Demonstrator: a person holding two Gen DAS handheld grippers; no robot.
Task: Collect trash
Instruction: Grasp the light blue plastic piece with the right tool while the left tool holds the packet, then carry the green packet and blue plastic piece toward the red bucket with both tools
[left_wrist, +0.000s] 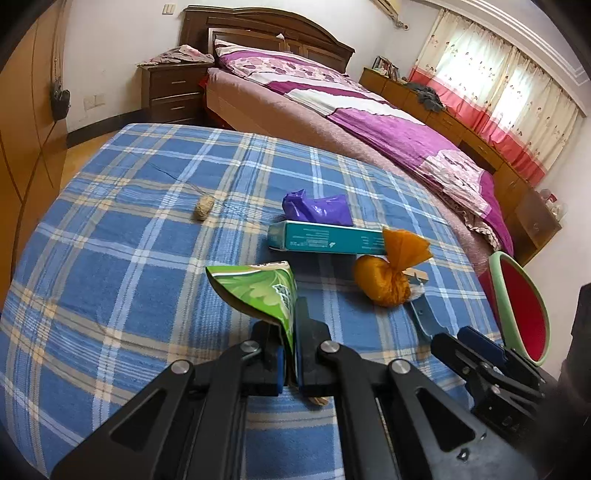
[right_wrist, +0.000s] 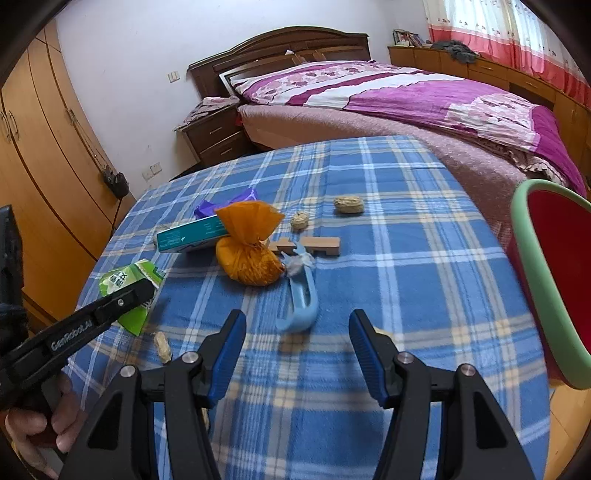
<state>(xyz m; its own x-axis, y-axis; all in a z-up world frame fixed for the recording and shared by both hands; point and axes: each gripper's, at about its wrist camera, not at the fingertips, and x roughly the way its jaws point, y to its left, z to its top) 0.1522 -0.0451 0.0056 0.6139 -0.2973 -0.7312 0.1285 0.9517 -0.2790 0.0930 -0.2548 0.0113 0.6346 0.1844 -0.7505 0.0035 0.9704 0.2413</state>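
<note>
My left gripper (left_wrist: 290, 354) is shut on a crumpled green packet (left_wrist: 266, 291), lifted just above the blue plaid table (left_wrist: 110, 258). The right wrist view shows the same left gripper (right_wrist: 140, 291) and packet (right_wrist: 125, 280) at the table's left edge. My right gripper (right_wrist: 296, 317) stands open over the cloth, nothing held, its tips just short of a light-blue plastic clip (right_wrist: 301, 299). Beyond it lie a tied orange bag (right_wrist: 247, 254), a teal box (right_wrist: 192, 234), a purple bag (right_wrist: 221, 205), a white crumpled scrap (right_wrist: 299, 264) and several peanut shells (right_wrist: 349, 204).
A red bin with a green rim (right_wrist: 532, 273) hangs off the table's right edge. A wooden block (right_wrist: 317, 245) lies behind the orange bag. A person's hand (right_wrist: 37, 424) holds the left gripper's handle. A bed (right_wrist: 406, 96) stands behind the table, wardrobes on the left.
</note>
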